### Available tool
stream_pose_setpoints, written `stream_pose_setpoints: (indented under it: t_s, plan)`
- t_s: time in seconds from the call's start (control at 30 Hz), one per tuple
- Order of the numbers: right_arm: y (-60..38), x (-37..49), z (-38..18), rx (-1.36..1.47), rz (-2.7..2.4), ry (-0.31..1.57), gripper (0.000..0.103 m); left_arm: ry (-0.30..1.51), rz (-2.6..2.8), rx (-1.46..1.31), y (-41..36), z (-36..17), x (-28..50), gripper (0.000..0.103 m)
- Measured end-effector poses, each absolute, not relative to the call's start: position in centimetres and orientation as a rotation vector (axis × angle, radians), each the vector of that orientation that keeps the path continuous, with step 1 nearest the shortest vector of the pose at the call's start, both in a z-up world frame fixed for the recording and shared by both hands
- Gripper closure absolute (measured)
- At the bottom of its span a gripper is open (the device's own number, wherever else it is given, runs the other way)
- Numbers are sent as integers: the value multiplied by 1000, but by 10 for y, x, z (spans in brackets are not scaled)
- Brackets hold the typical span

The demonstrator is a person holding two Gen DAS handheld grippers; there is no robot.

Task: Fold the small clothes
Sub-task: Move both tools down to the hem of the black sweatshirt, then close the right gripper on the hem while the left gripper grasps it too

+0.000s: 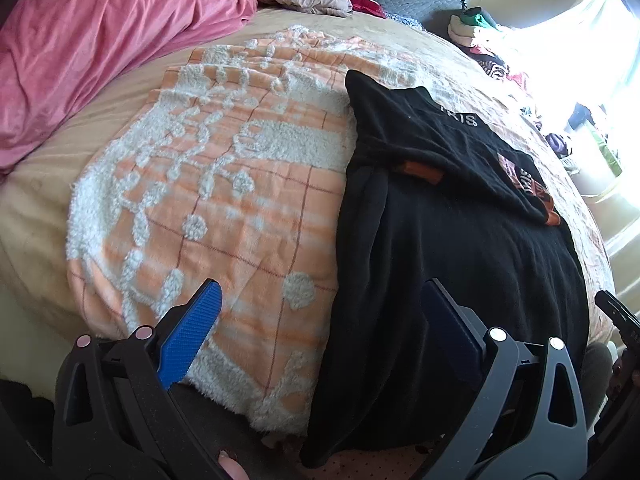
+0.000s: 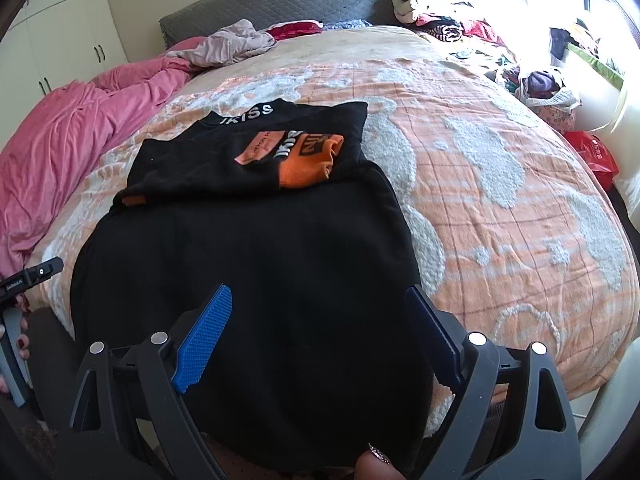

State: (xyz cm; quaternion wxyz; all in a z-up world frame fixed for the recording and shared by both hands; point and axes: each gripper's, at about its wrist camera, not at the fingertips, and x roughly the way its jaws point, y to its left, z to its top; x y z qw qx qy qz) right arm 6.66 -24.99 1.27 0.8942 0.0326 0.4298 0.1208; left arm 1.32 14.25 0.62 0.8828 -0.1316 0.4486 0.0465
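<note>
My black garment [image 2: 248, 264] lay spread near the bed's [image 2: 520, 200] foot edge, its upper part folded down, showing an orange cuff [image 2: 312, 160] and white lettering. My left hand-held gripper [image 1: 320, 312] and right hand-held gripper [image 2: 320, 312] both hovered spread wide, empty.
</note>
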Motion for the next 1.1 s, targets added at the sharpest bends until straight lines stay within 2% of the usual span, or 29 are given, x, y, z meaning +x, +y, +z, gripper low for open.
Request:
stream_pose_setpoints:
  t_s: [0.23,0.47,0.87,0.97,1.07,1.1]
  plan:
    - [-265,51,4,67,242,920,16,961,73,-279,143,-6,-1,13]
    - [-276,41,-11,77,274,994,16,1007,27,-300,142,-21,-9,31]
    - [-294,34,-30,70,322,1107,17,1058,-17,-318,137,-40,-25,32]
    - [-290,33,-34,39,342,1131,24,1060,-23,-317,136,-39,-27,32]
    - [-285,33,-38,-17,357,1147,26,1062,-32,-321,137,-39,-29,32]
    - [-283,33,-40,-28,363,1152,34,1065,-42,-334,137,-39,-30,32]
